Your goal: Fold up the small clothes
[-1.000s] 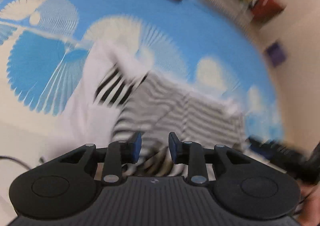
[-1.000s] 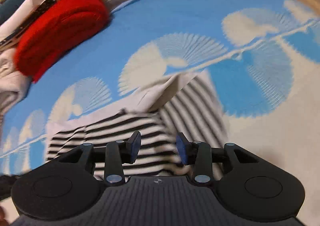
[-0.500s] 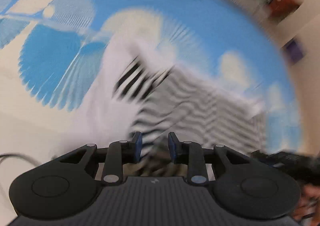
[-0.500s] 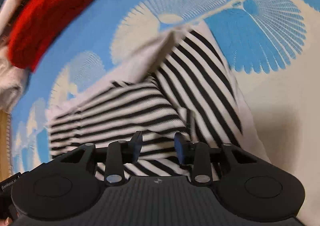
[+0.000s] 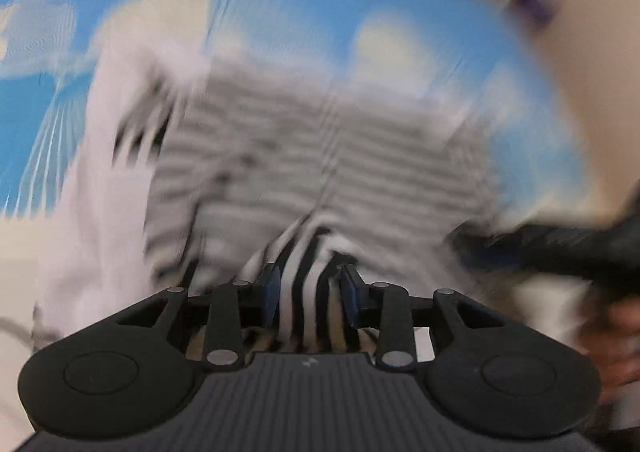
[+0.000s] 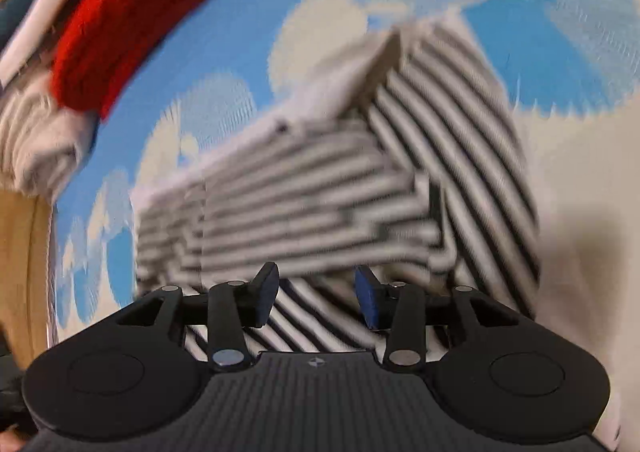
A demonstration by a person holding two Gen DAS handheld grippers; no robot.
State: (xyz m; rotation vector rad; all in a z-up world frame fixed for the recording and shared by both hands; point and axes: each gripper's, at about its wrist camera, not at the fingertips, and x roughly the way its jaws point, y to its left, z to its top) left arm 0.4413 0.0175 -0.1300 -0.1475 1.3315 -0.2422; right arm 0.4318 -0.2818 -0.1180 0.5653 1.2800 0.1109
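Covering the work surface is a blue and cream patterned sheet (image 6: 248,0), with the partly folded black-and-white striped garment (image 6: 320,204) lying on it and a red folded cloth (image 6: 132,20) well apart toward its far edge. The left tool (image 5: 308,288) stands narrow, a bunched fold of the striped garment pinched between its pads. The right tool (image 6: 316,292), jaws just widened, stands partly apart over the garment's near edge, pads not pressing it.

Soft knit striped garment (image 6: 320,192) on smooth printed cloth cover (image 6: 248,12); matt black plastic right claw (image 6: 316,294).
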